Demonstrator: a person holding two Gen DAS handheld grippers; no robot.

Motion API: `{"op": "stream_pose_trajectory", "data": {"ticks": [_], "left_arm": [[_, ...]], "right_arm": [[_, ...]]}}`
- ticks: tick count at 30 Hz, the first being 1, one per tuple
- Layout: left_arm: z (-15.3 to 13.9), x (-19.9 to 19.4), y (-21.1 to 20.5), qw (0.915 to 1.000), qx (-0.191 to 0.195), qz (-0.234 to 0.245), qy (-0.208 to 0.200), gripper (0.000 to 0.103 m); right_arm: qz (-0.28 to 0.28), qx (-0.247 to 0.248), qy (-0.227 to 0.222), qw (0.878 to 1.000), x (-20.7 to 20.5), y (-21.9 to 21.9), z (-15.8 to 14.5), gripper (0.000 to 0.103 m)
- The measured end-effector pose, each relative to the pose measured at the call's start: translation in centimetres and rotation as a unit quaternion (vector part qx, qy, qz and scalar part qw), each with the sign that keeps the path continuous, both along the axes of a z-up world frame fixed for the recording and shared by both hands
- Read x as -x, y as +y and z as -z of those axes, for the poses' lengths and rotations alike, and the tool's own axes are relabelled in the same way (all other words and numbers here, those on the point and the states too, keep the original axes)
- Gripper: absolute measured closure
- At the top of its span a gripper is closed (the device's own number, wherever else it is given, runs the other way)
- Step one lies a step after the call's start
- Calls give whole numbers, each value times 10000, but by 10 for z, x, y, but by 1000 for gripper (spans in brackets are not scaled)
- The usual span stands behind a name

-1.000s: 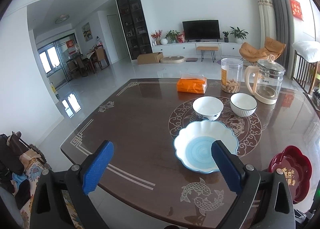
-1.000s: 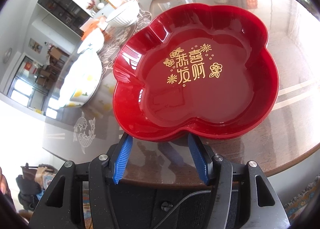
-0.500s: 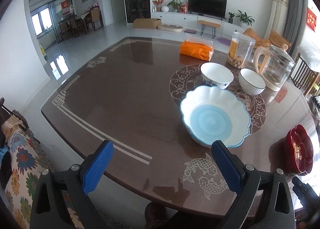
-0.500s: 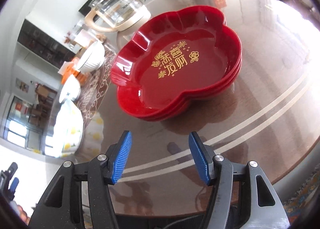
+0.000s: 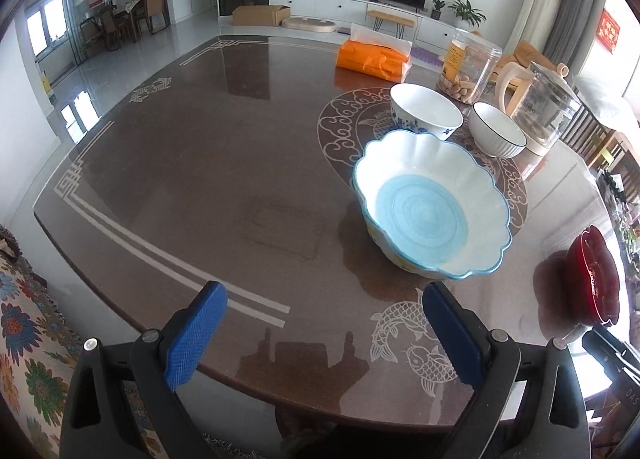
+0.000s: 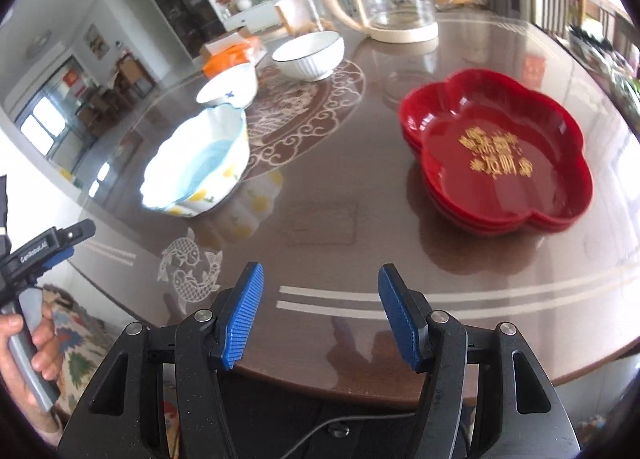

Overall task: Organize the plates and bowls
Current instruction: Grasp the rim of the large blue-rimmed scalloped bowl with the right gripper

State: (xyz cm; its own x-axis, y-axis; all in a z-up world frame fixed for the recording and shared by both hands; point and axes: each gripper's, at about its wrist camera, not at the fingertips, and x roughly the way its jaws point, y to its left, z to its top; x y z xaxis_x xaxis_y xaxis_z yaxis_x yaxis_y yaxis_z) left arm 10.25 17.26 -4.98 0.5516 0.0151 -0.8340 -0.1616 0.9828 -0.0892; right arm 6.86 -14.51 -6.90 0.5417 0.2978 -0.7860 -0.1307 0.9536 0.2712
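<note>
Dark and glossy, the table (image 5: 224, 163) filled the left wrist view, white line borders near its edges and a round cloud-pattern medallion toward its far right side. The left gripper (image 5: 324, 333) hung over the near edge, jaws wide with nothing between them. A scalloped blue-centred bowl (image 5: 430, 205) sat just beyond its right finger, on the near rim of the medallion. Behind it stood a white bowl with blue flowers (image 5: 426, 111) and a ribbed white bowl (image 5: 496, 135) — side by side; I could not tell if they touched. Farther back were an orange tissue pack (image 5: 374, 59), a clear jar (image 5: 466, 67) and a glass kettle (image 5: 542, 111). Only a sliver of the red plates (image 5: 592, 275) showed at the near right edge.

From the right wrist view the red plates (image 6: 500, 163) appeared in full — a flower-shaped stack with gold lettering, well apart from the scalloped bowl (image 6: 200, 167). The right gripper (image 6: 322, 315) hovered above the near edge, jaws partly apart and empty. This view alone showed a hand (image 6: 28, 359) at the lower left, gripping the other tool's handle.
</note>
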Motion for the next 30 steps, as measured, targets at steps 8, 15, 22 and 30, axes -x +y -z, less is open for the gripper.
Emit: {"op": "stream_pose_trajectory", "data": {"ticks": [8,15,22,30], "left_arm": [[31,-88,-3,9986,48,407,337,8],[62,-123,-3,9955,423,361,762,49],[72,-126,-6,9908,964,467,821,91],[65,-93,-22,9888,1104,550,836,90]], "right_arm": [[-679,275,-64,9973,-112,62,-13,38],[-773,342,467,9953,-180,103,41,46],[-824,182,782,9934,-192,107,60,89],[-828,-83,855,9929,-177,90,45,92]]}}
